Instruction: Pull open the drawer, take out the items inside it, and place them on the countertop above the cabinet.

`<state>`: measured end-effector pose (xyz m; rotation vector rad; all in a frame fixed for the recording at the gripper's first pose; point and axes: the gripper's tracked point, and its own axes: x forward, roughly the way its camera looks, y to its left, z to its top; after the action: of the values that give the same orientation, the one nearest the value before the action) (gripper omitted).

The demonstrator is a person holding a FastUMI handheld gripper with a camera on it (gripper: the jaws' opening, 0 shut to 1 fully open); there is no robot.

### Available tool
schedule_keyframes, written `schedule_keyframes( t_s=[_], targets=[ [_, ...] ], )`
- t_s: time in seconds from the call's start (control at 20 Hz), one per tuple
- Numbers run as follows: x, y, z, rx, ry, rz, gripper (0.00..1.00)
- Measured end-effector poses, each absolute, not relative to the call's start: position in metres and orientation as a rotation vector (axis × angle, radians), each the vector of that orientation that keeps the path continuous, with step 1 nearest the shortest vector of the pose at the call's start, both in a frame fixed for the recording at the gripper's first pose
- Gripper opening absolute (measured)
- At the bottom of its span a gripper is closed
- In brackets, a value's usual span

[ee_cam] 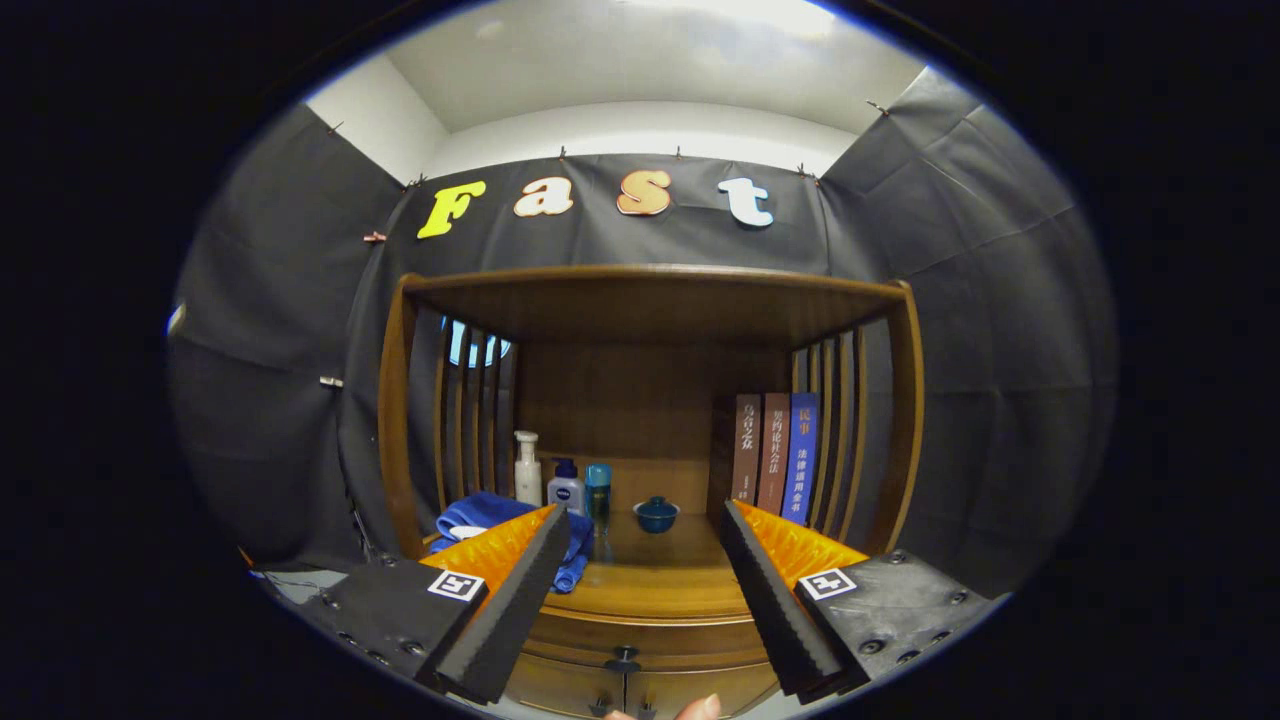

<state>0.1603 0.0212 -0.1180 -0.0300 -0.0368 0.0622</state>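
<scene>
Holding the gripper (pixel 640 600) wide and empty, you lower it so both fingers straddle the drawer knob (pixel 622 659) squarely before pulling.

Ahead of my wide-open claw (pixel 640 590) the wooden cabinet (pixel 650 320) looks varnished, its worktop (pixel 650 580) smooth and softly glossy. The towel (pixel 480 515) is fuzzy cloth, the bottles (pixel 565 485) shiny plastic, the little bowl (pixel 656 514) glazed.
</scene>
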Motion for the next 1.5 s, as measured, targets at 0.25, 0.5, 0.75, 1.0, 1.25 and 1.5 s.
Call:
schedule_keyframes(
  t_s=[0.25,0.5,0.75,1.0,1.25,1.5],
  targets=[
    [0.17,0.037,-0.2,-0.028,0.071,0.065,0.98],
    [0.176,0.035,-0.265,-0.006,0.138,0.038,0.99],
    [0.183,0.03,-0.332,0.013,0.258,0.022,0.99],
    [0.192,0.032,-0.372,0.017,0.353,0.039,0.77],
    [0.198,0.027,-0.368,-0.049,0.331,0.033,0.57],
    [0.199,0.027,-0.366,-0.071,0.306,0.028,0.36]
  ],
)
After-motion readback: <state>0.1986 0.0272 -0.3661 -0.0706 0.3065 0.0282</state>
